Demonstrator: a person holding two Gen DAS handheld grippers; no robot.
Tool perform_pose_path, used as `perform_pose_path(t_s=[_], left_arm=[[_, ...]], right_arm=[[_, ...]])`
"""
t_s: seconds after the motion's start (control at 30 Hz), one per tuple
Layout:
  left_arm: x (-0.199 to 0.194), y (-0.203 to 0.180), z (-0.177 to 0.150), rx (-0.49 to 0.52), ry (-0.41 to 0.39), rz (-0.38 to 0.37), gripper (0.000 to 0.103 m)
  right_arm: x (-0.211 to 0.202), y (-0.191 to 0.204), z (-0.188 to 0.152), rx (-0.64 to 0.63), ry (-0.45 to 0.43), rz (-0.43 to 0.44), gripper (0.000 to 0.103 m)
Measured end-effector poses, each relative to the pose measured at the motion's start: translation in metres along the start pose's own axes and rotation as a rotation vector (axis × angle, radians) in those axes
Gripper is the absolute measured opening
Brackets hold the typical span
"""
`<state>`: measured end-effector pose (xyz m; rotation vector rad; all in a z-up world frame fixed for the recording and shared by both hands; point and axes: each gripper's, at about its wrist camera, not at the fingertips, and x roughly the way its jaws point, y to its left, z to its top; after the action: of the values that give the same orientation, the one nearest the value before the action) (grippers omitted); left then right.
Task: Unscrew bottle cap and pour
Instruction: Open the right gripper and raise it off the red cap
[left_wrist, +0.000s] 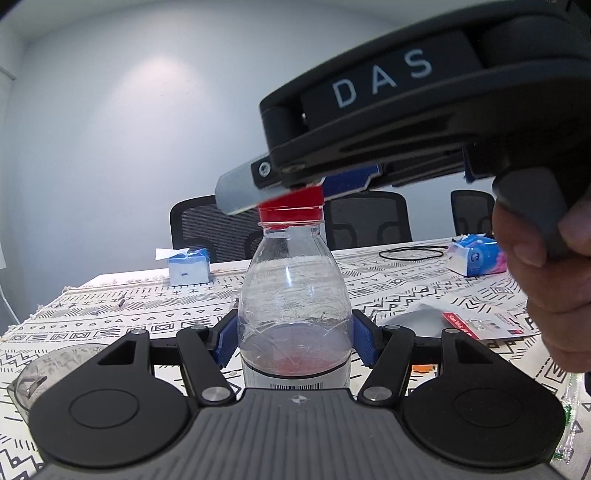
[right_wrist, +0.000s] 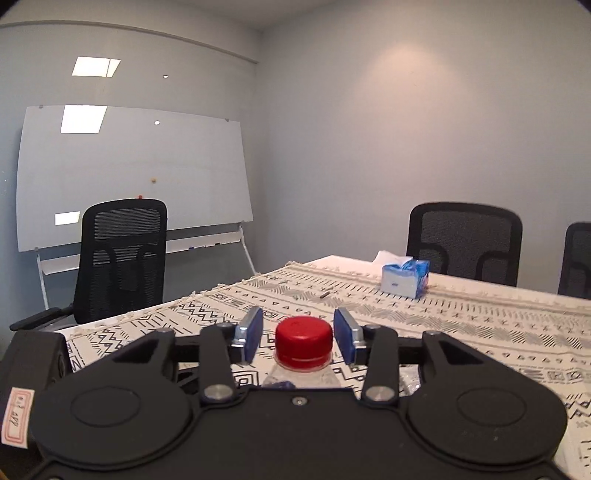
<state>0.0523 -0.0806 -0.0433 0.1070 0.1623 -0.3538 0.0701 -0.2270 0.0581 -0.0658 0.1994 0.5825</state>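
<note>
Left tool (left_wrist: 295, 338) pinched the upright bottle (left_wrist: 293, 295) over the desk (left_wrist: 110, 317). Right tool (right_wrist: 298, 334) stood spread, pads beside the red cap (right_wrist: 303, 341), not touching. Cap still on; unscrewing and pouring remained.

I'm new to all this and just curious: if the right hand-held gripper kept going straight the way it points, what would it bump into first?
Probably nothing soon. The right hand-held gripper is open around the red cap, so the cap would slip deeper between its pads. Beyond lies the patterned tablecloth, then the wall, though depth is unclear.
</note>
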Motion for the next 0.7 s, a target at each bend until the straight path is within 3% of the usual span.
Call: perform_pose_path(t_s=[0.2,0.47,0.6,0.67,0.7], left_arm=[[0.003,0.004,0.000,-0.004,-0.001,-0.008,0.059],[0.003,0.004,-0.001,0.003,0.001,-0.023,0.059],[0.003,0.002,-0.002,0.010,-0.002,-0.024,0.059],[0.003,0.001,-0.002,0.009,-0.002,-0.023,0.059],[0.002,0.001,-0.002,0.008,-0.002,-0.023,0.059]], right_arm=[[0.000,-0.006,-0.002,0.005,0.005,0.045,0.033],[0.015,-0.055,0.004,0.004,0.050,0.332,0.033],[0.010,-0.051,0.002,0.027,0.037,0.294,0.034],[0.008,-0.044,0.003,0.040,0.032,0.243,0.045],[0.007,-0.040,0.004,0.047,0.029,0.218,0.045]])
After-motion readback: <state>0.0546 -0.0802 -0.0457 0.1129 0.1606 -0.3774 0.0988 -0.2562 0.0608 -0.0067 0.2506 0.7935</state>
